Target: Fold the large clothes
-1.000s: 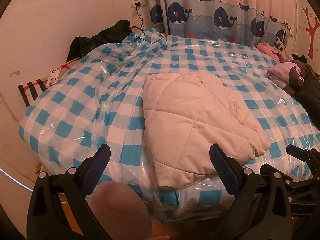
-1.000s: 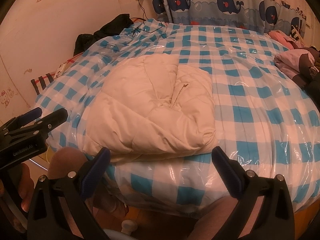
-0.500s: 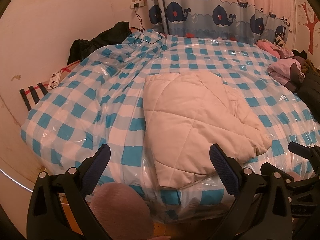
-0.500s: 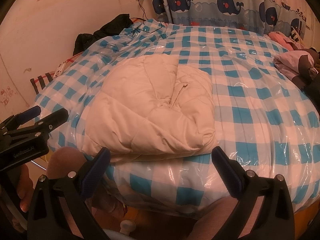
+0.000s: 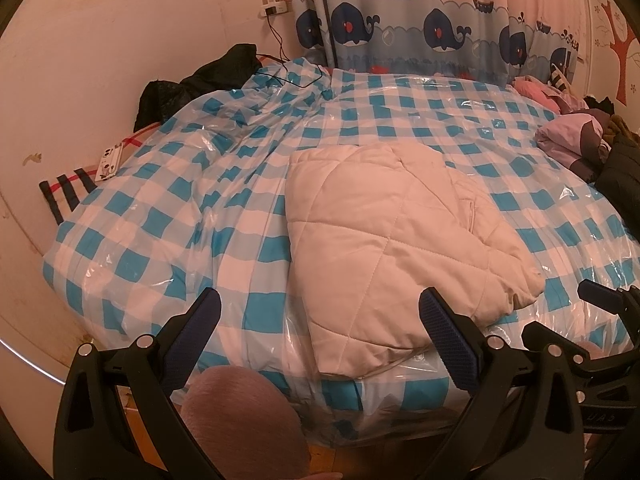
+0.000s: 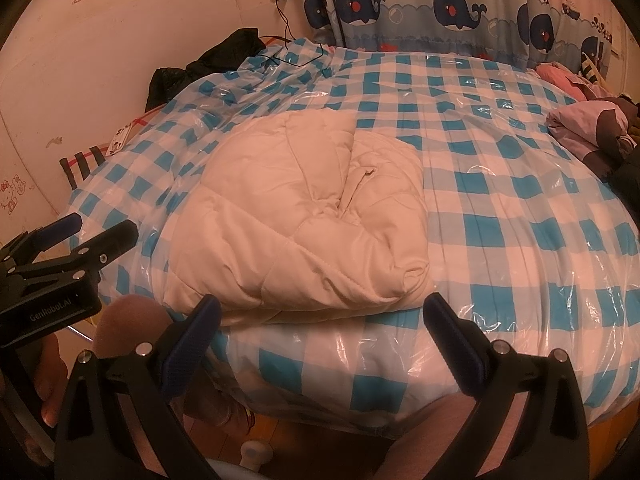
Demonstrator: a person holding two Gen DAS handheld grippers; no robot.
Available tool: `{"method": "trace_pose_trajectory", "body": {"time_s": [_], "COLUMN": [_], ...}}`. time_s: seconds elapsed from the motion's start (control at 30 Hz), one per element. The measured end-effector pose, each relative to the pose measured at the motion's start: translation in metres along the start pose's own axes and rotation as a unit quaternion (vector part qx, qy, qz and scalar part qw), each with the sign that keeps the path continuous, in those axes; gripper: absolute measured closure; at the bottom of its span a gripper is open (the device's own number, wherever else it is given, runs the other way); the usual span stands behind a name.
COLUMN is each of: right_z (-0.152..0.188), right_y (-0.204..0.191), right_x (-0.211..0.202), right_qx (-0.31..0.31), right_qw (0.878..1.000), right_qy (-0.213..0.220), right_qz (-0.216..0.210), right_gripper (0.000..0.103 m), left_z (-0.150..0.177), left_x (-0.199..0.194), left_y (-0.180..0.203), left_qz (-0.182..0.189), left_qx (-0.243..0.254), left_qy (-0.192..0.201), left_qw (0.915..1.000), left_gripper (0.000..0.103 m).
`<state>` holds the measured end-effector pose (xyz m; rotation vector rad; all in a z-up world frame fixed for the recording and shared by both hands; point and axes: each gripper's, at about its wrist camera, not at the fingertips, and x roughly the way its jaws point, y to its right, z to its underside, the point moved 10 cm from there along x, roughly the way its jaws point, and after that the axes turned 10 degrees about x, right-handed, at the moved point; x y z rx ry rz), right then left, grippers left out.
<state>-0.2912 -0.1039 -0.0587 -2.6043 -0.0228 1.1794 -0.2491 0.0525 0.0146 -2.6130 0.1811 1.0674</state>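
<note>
Both hand-held grippers gape (empty) before folded jacket [image 5: 392, 236].

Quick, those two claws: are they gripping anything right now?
Left claw: open, holding nothing, short of the cream padded jacket.
Right claw: open, holding nothing, at the near edge of the same jacket.

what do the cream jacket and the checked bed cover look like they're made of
Jacket: probably padded, matte woven fabric; stitched quilting lines and a puffy bulk show. Cover: seemingly thin glossy plastic film, printed in blue and white checks; it shows shiny glare and sharp crinkles.
</note>
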Motion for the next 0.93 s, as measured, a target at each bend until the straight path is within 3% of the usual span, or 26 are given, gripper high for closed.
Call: {"method": "trace_pose_trajectory", "body": {"time_s": [0.33,0.43,0.6,0.93], "right_z": [0.0003,-0.0006,-0.0011,-0.0006], "right_y": [0.0022,0.0013,0.0023,0.0072], "right_x": [-0.0012,0.0,0.0001,0.0021], "right_qx": [0.001,0.001,0.001,0.003], "right_qw": [1.0,1.0,1.0,1.0], "right_qy": [-0.002,-0.002,-0.002,-0.001], "right_qz": [0.0,0.0,-0.001,-0.002], "right_gripper": [0.005,0.005,0.005,0.005], "left_z": [-0.0009,-0.0026,-0.0084,-0.0076], "left_x": [-0.0001,-0.0003,-0.0068,-0.0087], "left_y": [0.0011,0.0011,-0.0049,0.0001], "left_qz": [-0.001,0.017,0.001,0.002], "left_qx": [0.004,0.005,0.014,0.015], "left_qy": [0.004,0.019,0.042,0.034], "left_qw": [1.0,0.9997,0.999,0.9993], "left_gripper": [0.008,0.008,0.008,0.008]}}
